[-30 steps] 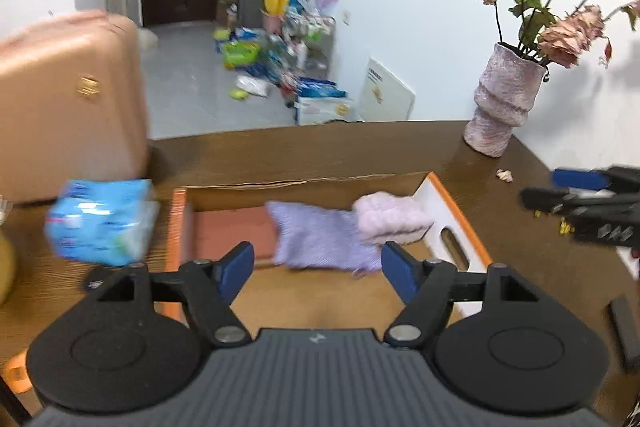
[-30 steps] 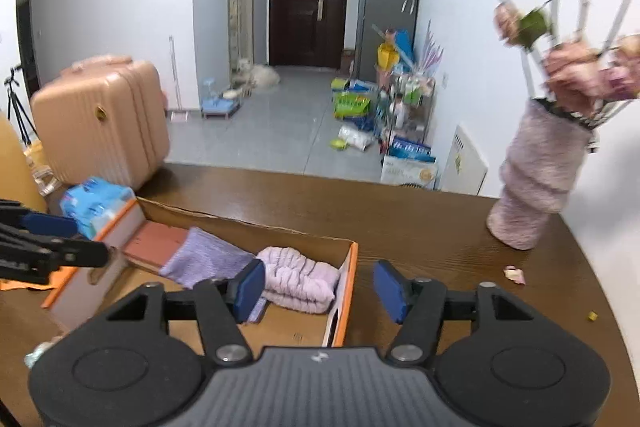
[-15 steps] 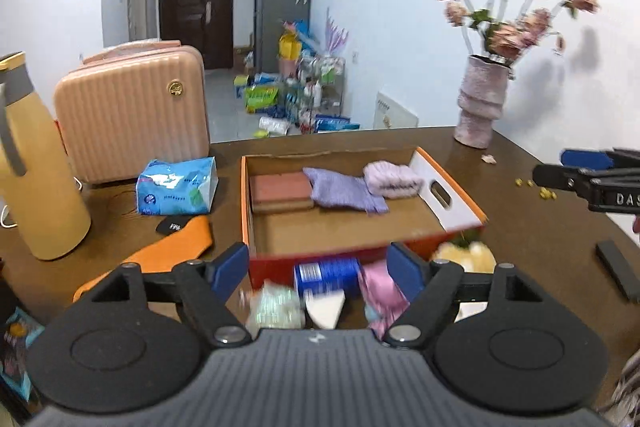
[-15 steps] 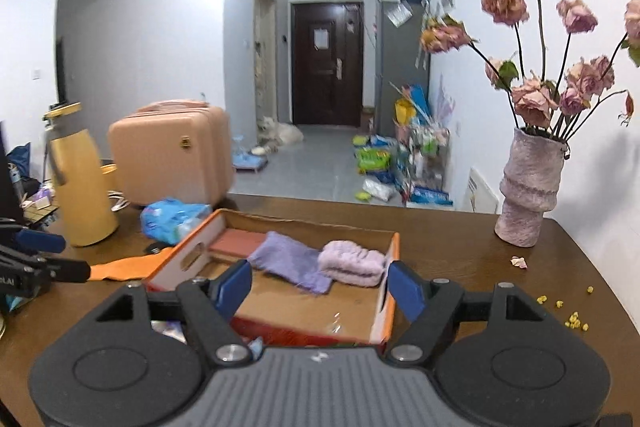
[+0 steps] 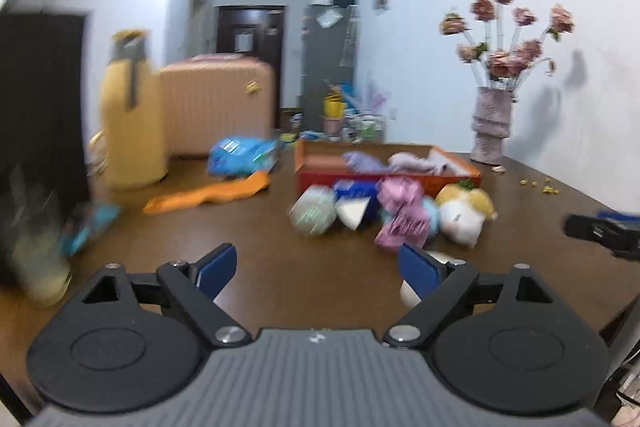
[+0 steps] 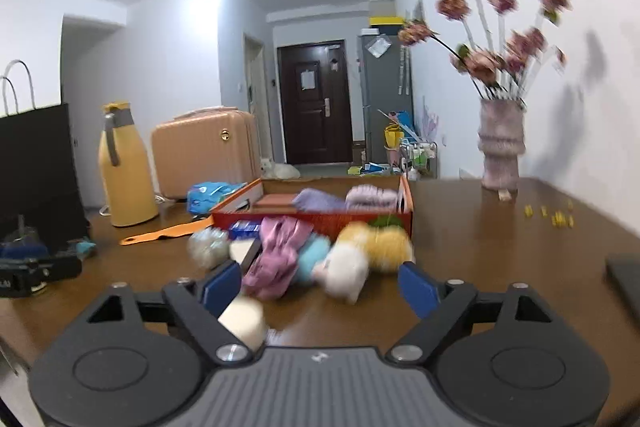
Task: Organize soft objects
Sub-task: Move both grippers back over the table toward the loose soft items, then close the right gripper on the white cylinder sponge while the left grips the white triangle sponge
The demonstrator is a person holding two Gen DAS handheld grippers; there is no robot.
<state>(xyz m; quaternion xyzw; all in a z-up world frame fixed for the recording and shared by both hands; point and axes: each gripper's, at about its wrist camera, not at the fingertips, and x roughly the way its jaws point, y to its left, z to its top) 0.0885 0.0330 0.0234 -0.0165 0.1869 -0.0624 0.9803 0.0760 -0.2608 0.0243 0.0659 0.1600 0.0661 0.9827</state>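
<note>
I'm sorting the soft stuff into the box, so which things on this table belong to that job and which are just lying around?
Part of the job:
orange box
purple cloth
pink folded towel
pink fabric bundle
yellow and white plush toy

Just lying about:
yellow flask
vase of dried roses
tissue pack
black paper bag

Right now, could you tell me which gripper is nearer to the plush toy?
Right gripper: the plush toy lies just beyond its open fingers. The left gripper sits farther back, toy ahead to its right.

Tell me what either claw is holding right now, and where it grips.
Nothing is held. The left claw and right claw have both just been opening and stand empty, short of the soft pile by the orange box.
</note>
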